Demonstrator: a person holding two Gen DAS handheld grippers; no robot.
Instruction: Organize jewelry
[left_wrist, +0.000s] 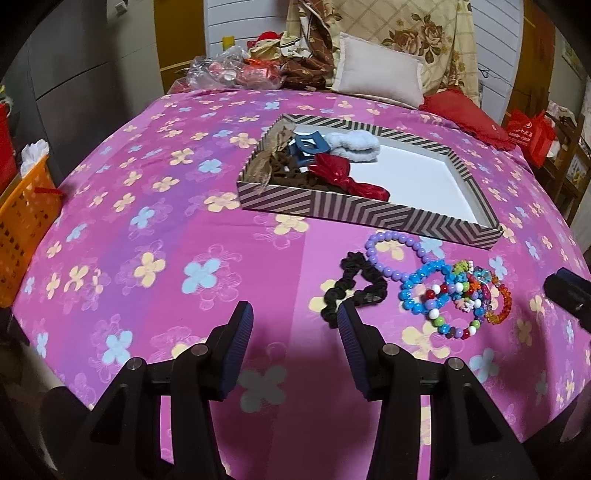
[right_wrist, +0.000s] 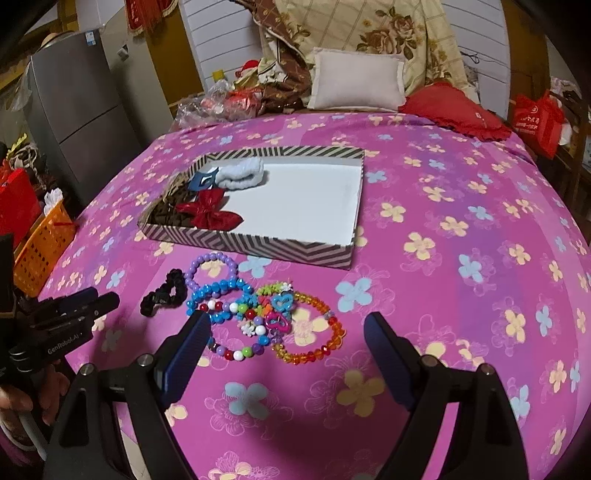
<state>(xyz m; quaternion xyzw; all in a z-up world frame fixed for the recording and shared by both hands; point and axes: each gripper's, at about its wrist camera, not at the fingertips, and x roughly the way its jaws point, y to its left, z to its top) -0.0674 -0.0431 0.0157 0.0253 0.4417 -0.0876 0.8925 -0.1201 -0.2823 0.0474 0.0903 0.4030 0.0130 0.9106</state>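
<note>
A striped box (left_wrist: 369, 212) (right_wrist: 258, 245) with a white floor lies on the pink bed. It holds a red bow (left_wrist: 340, 173) (right_wrist: 210, 214), a light blue band (left_wrist: 354, 147) (right_wrist: 242, 173), a blue clip (left_wrist: 306, 146) and brown fabric. In front of it lie a black scrunchie (left_wrist: 354, 291) (right_wrist: 164, 291), a purple bead bracelet (left_wrist: 395, 251) (right_wrist: 210, 267), a blue bracelet (left_wrist: 421, 284) (right_wrist: 218, 291), an orange bracelet (right_wrist: 314, 328) (left_wrist: 502, 302) and mixed bead bracelets (right_wrist: 236, 332). My left gripper (left_wrist: 295, 325) is open, empty, just left of the scrunchie. My right gripper (right_wrist: 288, 339) is open, empty, straddling the bracelet pile.
The pink flowered bedspread (left_wrist: 147, 221) covers the bed. Pillows (left_wrist: 380, 74) and bedding are piled at the far end, with a plastic bag (left_wrist: 218, 70). An orange basket (left_wrist: 22, 229) stands off the left edge. A red bag (left_wrist: 532, 133) stands at the right.
</note>
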